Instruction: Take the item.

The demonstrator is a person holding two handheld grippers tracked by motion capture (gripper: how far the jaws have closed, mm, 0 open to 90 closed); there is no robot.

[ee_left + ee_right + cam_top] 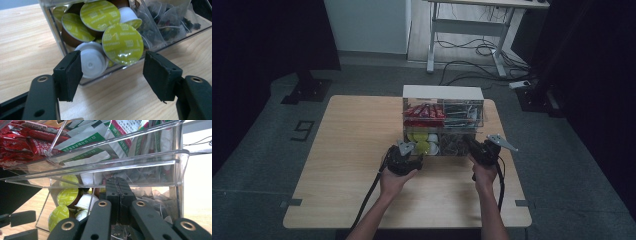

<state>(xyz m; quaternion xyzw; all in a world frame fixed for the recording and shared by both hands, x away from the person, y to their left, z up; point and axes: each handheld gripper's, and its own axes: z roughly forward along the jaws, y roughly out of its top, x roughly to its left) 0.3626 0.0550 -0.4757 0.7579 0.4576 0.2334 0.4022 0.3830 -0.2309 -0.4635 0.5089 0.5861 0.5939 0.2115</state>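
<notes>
A clear plastic organizer point(443, 125) stood on the wooden table point(352, 150), toward the far middle at about twelve o'clock from the person's hands. Its upper level held red packets point(424, 111) on the left and green-and-white sachets point(100, 138) on the right. Its lower level held coffee capsules point(100, 30) with yellow-green lids on the left and tea bags point(165, 20) in clear wrappers on the right.

The left gripper point(112, 72) hovered just short of the lower left compartment, its jaws wide apart with nothing between them. In the left gripper view a white capsule point(92, 60) lay at about eleven o'clock from the gap, pressed against the clear front wall, and a yellow-green lid point(123, 43) sat at twelve o'clock.

The right gripper point(119, 195) was at the lower right compartment, under the clear upper tray, and its jaws were pressed together. Whether anything thin was pinched between them could not be told. In the high view each hand point(393, 181) held its gripper close to the organizer's front.
</notes>
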